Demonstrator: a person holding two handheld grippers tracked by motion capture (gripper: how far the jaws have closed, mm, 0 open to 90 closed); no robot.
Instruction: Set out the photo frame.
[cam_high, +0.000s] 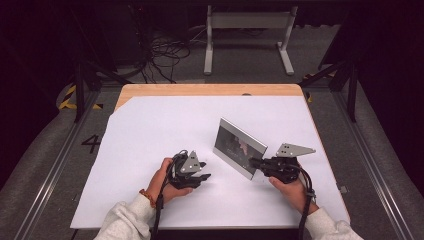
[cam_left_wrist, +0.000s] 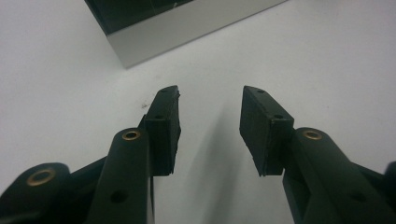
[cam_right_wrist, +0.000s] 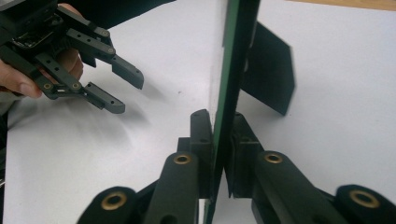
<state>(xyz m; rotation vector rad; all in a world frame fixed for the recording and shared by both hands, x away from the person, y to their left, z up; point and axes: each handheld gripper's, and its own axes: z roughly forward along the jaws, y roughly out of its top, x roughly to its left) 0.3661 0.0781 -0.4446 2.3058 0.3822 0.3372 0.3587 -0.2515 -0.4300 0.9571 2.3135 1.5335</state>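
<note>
A silver-edged picture frame (cam_high: 239, 146) with a dark picture stands upright and slightly tilted on the white sheet (cam_high: 150, 125). My right gripper (cam_high: 256, 163) is shut on its right edge; in the right gripper view the frame's thin edge (cam_right_wrist: 229, 88) runs up between the two pads, with its black back stand (cam_right_wrist: 271, 70) behind. My left gripper (cam_high: 204, 176) rests low on the sheet to the frame's left, open and holding nothing. In the left gripper view the frame's lower corner (cam_left_wrist: 135, 46) lies ahead of the open gripper (cam_left_wrist: 210, 121). The right gripper view also shows the left gripper (cam_right_wrist: 126, 88) open.
The white sheet covers a wooden table whose bare edge (cam_high: 210, 89) shows at the back. Beyond it, on the floor, stand a white metal stand (cam_high: 247, 35) and loose cables (cam_high: 165, 52). Metal rails (cam_high: 55, 160) run along both sides.
</note>
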